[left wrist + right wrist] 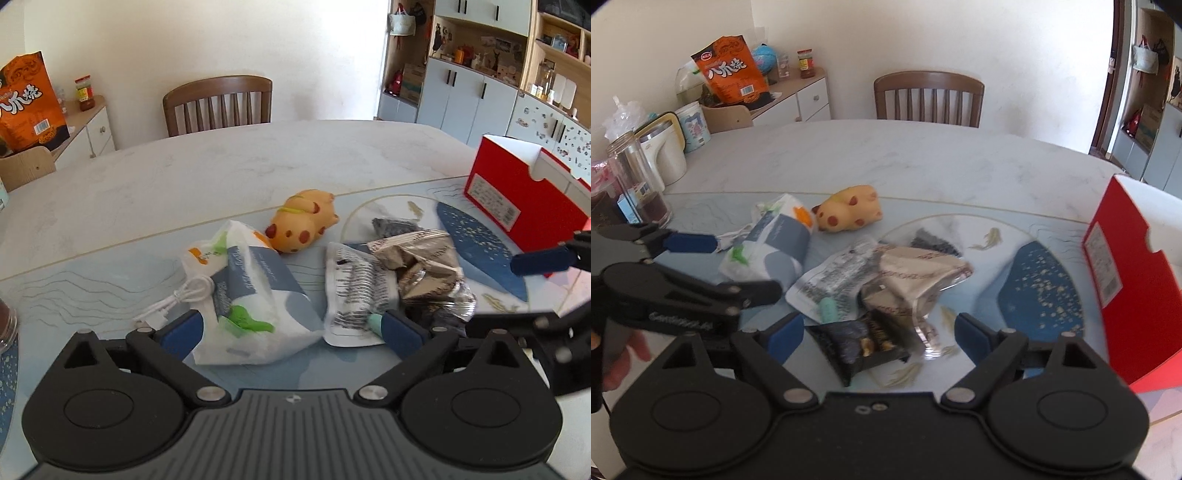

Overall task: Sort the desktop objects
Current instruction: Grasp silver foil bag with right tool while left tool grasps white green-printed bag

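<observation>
- Your left hand-held gripper [291, 328] stood spread wide over the worktop [229, 162], its blue pads on either side of the white and grey tissue pack [255, 291] without pressing on it.
- That pack lay flat, its long axis running from near you away toward the upper left, with the far end close to the yellow spotted toy [301, 225].
- The toy lay on its side, long axis crosswise, its head apparently toward the right.
- A white cable [181, 295] was coiled just beside the pack's left edge.
- Your right hand-held gripper [879, 338] was also spread, with a dark snack wrapper [857, 343] lying loose between the pads; its long axis ran slantwise from the left pad toward you.
- Behind it lay a crumpled silver and brown wrapper [916, 280] and a white printed packet [834, 280], overlapping.
- A red box [1126, 266] stood open at the right edge, well apart from the toy.
</observation>
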Motion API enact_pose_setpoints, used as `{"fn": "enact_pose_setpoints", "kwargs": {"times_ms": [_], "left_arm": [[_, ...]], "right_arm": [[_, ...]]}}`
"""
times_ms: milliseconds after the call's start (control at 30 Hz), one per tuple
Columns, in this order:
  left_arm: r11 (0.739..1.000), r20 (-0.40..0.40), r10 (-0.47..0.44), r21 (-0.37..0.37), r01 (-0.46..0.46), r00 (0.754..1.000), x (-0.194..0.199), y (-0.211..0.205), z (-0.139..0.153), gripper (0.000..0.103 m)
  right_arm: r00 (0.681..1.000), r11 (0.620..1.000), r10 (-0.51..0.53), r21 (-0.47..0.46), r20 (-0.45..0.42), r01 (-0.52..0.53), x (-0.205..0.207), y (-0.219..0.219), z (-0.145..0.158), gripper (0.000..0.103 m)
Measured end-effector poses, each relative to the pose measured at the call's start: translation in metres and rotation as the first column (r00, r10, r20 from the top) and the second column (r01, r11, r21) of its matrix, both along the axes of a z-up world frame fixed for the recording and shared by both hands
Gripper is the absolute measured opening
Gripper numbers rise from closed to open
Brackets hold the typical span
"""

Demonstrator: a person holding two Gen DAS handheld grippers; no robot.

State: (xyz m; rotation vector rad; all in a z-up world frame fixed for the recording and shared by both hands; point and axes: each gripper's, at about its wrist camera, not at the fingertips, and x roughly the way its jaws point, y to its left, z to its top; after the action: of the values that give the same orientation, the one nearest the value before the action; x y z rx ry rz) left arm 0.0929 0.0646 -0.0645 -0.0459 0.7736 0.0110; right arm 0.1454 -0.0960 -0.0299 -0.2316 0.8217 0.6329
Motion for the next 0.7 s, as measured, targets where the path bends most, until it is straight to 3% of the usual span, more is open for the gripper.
{"fn": "enact_pose_setpoints", "kwargs": {"times_ms": [700], "left_arm": [[0.998,-0.033,0.052,0.036,-0.051,0.998,0.032,0.009,-0.026,0.103]], "right_arm": [[0.996,0.995,-0.083,-0.048,0.014,0.083,0.042,0.014,-0.029,0.087]]}}
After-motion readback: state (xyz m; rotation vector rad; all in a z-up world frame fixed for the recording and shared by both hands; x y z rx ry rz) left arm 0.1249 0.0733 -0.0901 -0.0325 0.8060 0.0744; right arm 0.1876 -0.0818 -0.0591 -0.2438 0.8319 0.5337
